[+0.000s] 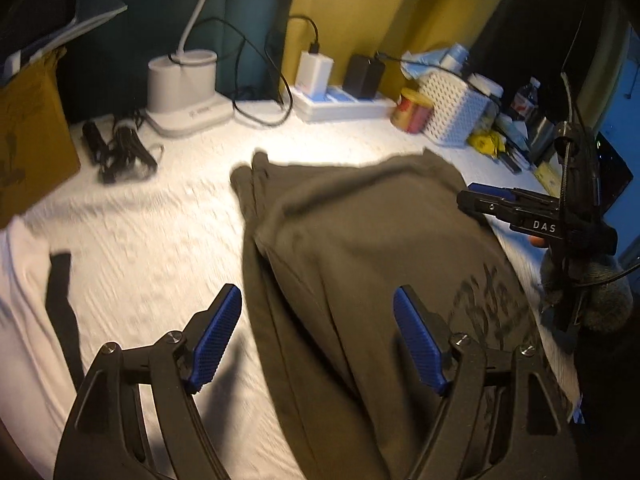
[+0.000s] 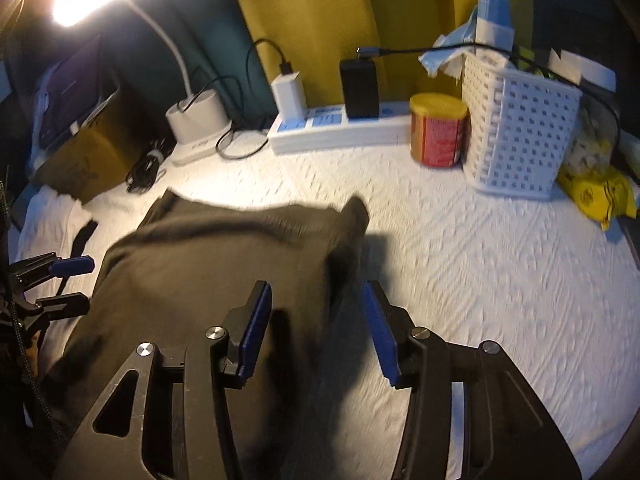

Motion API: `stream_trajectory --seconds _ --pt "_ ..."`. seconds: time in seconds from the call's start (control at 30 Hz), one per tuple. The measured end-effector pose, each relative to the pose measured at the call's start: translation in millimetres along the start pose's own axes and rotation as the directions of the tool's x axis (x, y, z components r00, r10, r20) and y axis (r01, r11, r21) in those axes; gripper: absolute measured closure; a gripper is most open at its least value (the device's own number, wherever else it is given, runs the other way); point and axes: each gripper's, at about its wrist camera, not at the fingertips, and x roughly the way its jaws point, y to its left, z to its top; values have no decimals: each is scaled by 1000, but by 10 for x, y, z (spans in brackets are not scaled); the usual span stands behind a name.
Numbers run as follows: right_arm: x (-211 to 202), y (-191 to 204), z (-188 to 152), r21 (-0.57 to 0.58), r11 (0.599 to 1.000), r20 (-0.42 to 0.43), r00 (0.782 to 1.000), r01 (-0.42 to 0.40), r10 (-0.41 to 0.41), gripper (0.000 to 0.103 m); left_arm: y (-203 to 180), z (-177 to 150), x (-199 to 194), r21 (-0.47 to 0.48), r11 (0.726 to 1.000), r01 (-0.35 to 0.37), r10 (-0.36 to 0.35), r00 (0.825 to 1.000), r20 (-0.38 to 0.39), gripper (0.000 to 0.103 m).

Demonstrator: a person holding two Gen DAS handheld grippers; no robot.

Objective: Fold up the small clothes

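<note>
A dark olive garment (image 1: 352, 248) with a dark print lies partly folded on the white textured cloth (image 1: 152, 232); it also shows in the right wrist view (image 2: 208, 272). My left gripper (image 1: 318, 336) is open over the garment's left edge, holding nothing. My right gripper (image 2: 316, 320) is open over the garment's right edge, holding nothing. The right gripper also shows in the left wrist view (image 1: 504, 204) at the garment's far right side. The left gripper shows in the right wrist view (image 2: 68, 280) at the left, open.
At the back stand a white lamp base (image 1: 184, 92), a power strip with chargers (image 1: 340, 100), a red can (image 2: 438, 136), a white perforated basket (image 2: 516, 136) and yellow packets (image 2: 596, 196). A cardboard box (image 1: 28, 136), bundled black cables (image 1: 116, 148) and a black strap (image 1: 60, 280) lie left.
</note>
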Motion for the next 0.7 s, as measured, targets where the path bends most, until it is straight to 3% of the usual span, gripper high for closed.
stream_trajectory --seconds 0.07,0.17,0.4,0.7 --pt "-20 35 -92 -1 1000 -13 1000 -3 3 40 -16 -93 20 -8 1000 -1 1 1000 -20 25" --pt "-51 36 -210 22 1000 -26 1000 -6 7 39 -23 -210 62 -10 1000 -25 25 998 -54 25" --pt "-117 49 -397 2 1000 -50 998 26 -26 37 -54 -347 -7 52 995 -84 86 996 -38 25" --pt "-198 29 -354 4 1000 -27 999 25 -25 36 46 -15 44 31 998 -62 61 998 27 25"
